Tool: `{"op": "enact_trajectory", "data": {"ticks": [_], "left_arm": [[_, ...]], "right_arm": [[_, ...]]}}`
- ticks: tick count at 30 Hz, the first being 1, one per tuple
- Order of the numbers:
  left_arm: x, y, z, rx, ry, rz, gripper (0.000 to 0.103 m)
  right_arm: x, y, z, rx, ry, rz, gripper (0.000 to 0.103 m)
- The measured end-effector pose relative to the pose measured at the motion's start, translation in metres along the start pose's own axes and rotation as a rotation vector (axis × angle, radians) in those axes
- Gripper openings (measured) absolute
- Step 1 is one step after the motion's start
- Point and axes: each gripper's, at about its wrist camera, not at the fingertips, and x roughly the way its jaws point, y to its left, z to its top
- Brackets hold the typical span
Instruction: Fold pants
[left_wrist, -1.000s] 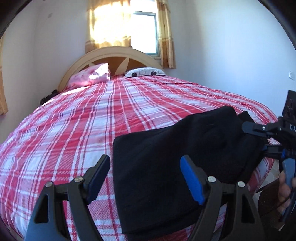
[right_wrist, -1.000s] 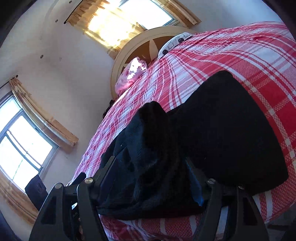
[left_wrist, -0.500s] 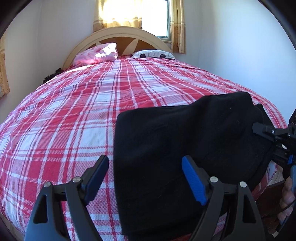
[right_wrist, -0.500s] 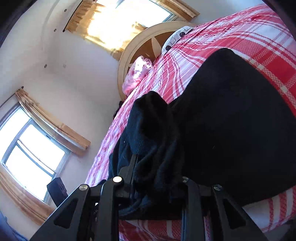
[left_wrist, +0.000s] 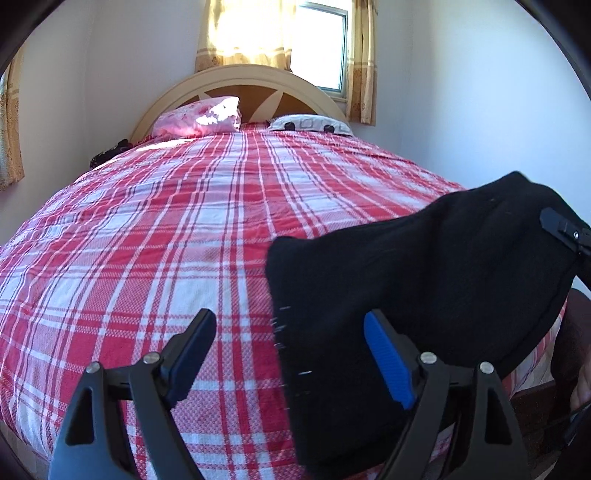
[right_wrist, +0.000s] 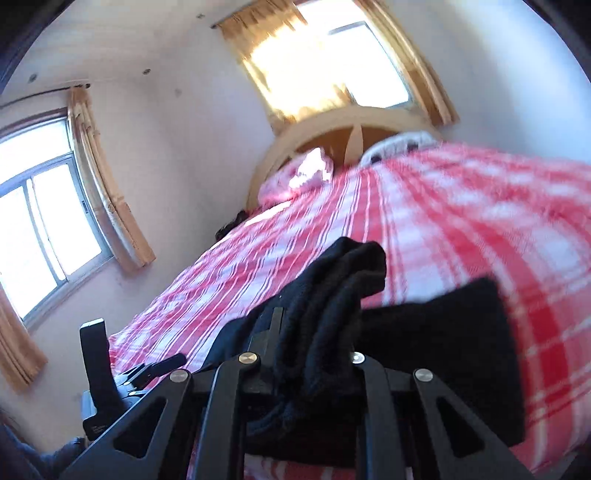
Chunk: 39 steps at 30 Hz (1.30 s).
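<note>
Two grippers over a plaid bed (left_wrist: 184, 229): the right gripper (right_wrist: 306, 363), tilted, clenches bunched black pants (left_wrist: 424, 277); the left gripper (left_wrist: 291, 354) hovers level, jaws spread wide

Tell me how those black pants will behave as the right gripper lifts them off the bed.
The black pants, bunched in thick folds inside the right gripper, will probably flop and drape. The free part lying on the plaid bedspread likely drags behind. The knit looks grippy, so slipping seems unlikely. The left gripper is open, giving no support.
</note>
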Motion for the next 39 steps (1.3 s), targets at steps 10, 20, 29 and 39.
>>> {"op": "enact_trajectory", "data": {"ticks": [10, 20, 29, 39], "left_arm": [[0.016, -0.027, -0.010, 0.069, 0.036, -0.005, 0.090], [0.015, -0.026, -0.007, 0.085, 0.041, 0.038, 0.093], [0.015, -0.038, 0.014, 0.128, 0.014, 0.141, 0.098], [0.041, -0.051, 0.010, 0.145, 0.094, 0.196, 0.102]], "right_arm": [[-0.004, -0.101, -0.053, 0.217, 0.022, -0.186, 0.016], [-0.026, -0.121, -0.038, 0.390, 0.001, -0.182, 0.029], [-0.041, -0.036, -0.006, -0.031, -0.066, -0.357, 0.029], [-0.008, -0.054, -0.051, 0.015, 0.124, -0.320, 0.029]]}}
